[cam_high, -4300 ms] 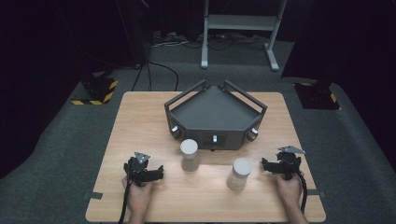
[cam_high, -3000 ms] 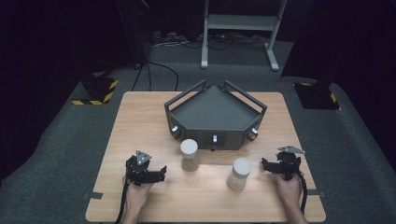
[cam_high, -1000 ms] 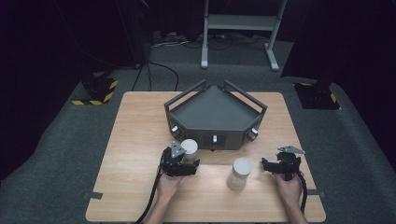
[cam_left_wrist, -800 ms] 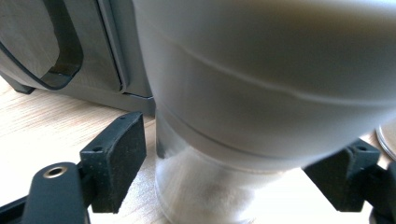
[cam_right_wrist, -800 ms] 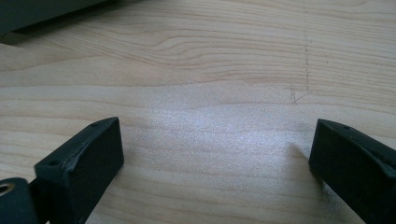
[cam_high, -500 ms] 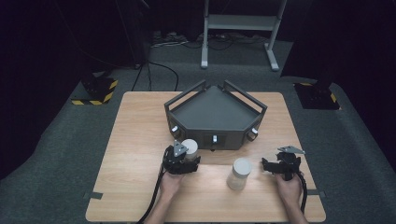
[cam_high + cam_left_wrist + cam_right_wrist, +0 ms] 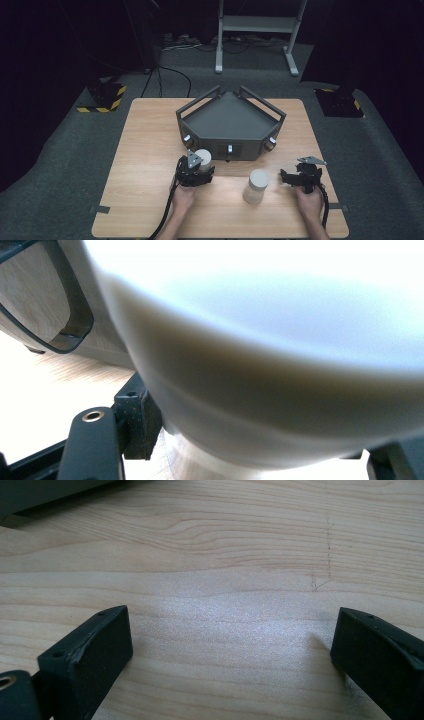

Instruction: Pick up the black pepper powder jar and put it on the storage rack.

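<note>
no readable text, labels, brands or numbers appear on anything in these views; every lettering-sized detail is too small or blurred.

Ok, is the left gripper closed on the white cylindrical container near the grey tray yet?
Shut on it. The left gripper has just closed; its black jaws flank the white cylindrical container, which stands upright by the grey tray.

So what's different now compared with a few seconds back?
The left gripper moved from the table's near left edge forward and inward to the left white cylindrical container; its jaws have just been closing and now clamp it. The right gripper, the other white container and the dark grey angular tray stayed put.
</note>
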`<state>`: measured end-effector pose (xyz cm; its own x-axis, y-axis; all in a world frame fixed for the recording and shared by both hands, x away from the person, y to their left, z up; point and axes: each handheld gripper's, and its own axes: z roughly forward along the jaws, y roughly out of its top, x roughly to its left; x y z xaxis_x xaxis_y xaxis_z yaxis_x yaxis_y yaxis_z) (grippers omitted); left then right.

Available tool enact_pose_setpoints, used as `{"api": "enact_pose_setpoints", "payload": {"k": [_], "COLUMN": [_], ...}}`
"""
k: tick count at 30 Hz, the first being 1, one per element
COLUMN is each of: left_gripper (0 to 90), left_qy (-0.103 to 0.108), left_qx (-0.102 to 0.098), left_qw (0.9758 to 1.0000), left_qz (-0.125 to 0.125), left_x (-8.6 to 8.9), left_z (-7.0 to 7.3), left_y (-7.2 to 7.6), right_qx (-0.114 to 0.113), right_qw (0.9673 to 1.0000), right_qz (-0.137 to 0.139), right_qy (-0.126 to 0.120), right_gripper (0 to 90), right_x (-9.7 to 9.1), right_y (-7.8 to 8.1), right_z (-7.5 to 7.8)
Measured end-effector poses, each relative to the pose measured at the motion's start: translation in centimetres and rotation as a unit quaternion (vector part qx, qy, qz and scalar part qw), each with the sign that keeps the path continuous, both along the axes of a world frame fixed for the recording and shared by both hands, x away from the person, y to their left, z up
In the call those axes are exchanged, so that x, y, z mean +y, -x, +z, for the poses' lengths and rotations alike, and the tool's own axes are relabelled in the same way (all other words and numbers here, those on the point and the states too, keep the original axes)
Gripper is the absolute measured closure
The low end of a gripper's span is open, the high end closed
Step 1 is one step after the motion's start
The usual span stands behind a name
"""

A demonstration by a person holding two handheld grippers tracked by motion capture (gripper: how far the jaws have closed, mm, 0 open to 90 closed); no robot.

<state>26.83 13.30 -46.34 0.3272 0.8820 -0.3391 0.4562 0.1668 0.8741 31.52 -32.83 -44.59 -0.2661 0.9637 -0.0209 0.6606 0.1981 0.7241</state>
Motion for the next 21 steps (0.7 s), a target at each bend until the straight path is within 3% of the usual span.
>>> {"api": "enact_pose_setpoints", "payload": {"k": [5, 21], "left_gripper": [30.9, 31.0], "left_qy": [0.003, -0.009], "left_qx": [0.005, 0.002], "left_qw": [1.0000, 0.9994], "left_qz": [0.002, -0.032], "left_x": [0.3, 1.0], "left_z": [0.4, 4.5], "left_y": [0.1, 0.4], "right_qx": [0.000, 0.000], "right_qw": [1.0000, 1.0000], "right_qz": [0.000, 0.000], "right_qy": [0.000, 0.000], "right_gripper": [2.6, 2.5], "right_x": [0.0, 0.0], "right_y": [0.0, 0.0], "right_z": [0.0, 0.0]}}
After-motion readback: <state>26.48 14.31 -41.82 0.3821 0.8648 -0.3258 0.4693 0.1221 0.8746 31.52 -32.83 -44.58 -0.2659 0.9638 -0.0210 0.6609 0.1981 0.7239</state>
